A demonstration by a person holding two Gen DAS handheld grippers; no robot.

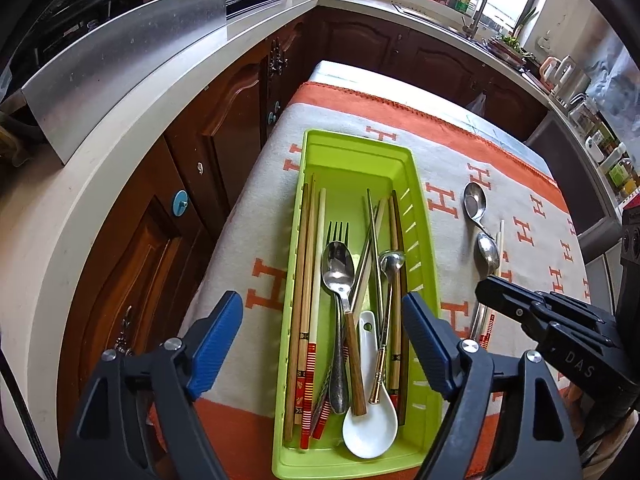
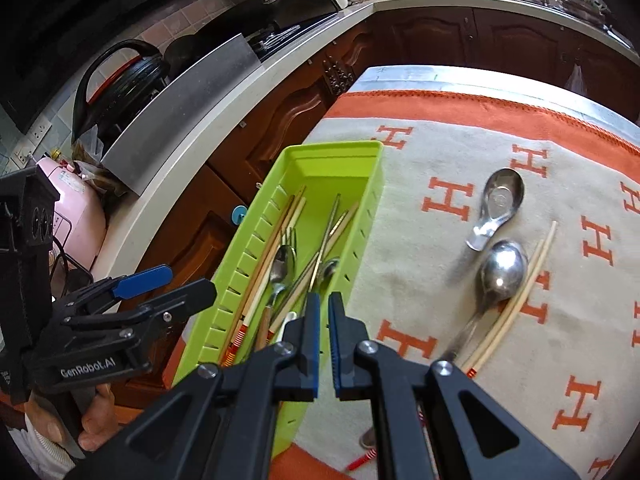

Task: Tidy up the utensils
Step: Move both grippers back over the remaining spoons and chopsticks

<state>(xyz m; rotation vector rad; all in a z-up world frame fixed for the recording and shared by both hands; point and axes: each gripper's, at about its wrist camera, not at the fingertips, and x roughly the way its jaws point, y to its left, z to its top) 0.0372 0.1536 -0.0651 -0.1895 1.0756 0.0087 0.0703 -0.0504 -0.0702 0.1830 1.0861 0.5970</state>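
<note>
A lime green utensil tray (image 1: 424, 256) (image 2: 360, 172) lies on the orange and grey cloth. It holds chopsticks, a fork (image 1: 338, 232), metal spoons (image 1: 339, 268) and a white ceramic spoon (image 1: 370, 428). My left gripper (image 1: 322, 320) is open and empty, its jaws straddling the tray's near end from above. My right gripper (image 2: 324, 312) is shut with nothing between its pads, over the tray's right wall; it also shows in the left wrist view (image 1: 484, 284). On the cloth to the right lie a short metal soup spoon (image 2: 498, 204) (image 1: 474, 204), a long metal spoon (image 2: 500, 272) (image 1: 486, 252) and a pair of pale chopsticks (image 2: 520, 300).
The table's left edge drops off toward dark wooden cabinets (image 1: 224, 140). A white countertop (image 1: 80, 200) curves around the back with a metal panel (image 1: 132, 64), a sink tap (image 1: 478, 4) and jars (image 1: 608, 148). A pink appliance (image 2: 76, 208) stands on the counter.
</note>
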